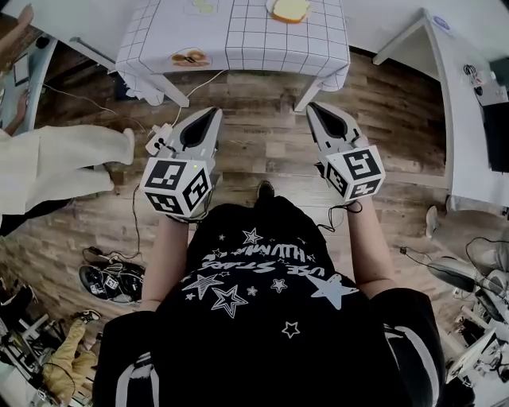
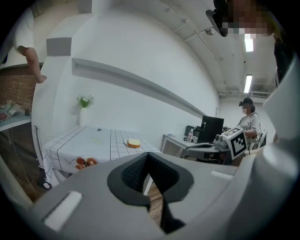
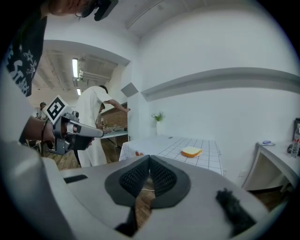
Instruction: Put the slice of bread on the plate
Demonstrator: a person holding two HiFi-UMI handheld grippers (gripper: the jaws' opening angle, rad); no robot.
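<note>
The left gripper (image 1: 213, 111) is pointing forward at waist height with its jaws pressed together at the tips and nothing between them. Its own view shows only bare wooden floor (image 1: 262, 135) through the slot below the tips. The right gripper (image 1: 312, 106) is riding level beside it, well apart from it, and its jaws are likewise meeting at the tips on nothing. Both grippers are hanging over the floor, short of the table (image 1: 238, 36), which is standing ahead under a white cloth with a grid pattern. The slice of bread (image 1: 290, 9) is lying toward the far right of that tabletop, well away from either gripper. It seems to be resting on a pale round shape that may be the plate (image 1: 271, 7), though it is too small here to be sure. A fruit print (image 1: 189, 57) is showing on the cloth's near left edge. A person in white (image 1: 56, 163) is standing off to the left, and a side desk (image 1: 469, 103) is running along the right. As I judge it, the task is not getting under way yet. Neither gripper is touching the bread, so the approach, the grasp and the placing are all waiting to be done, unless that pale shape proves to be the plate.
</note>
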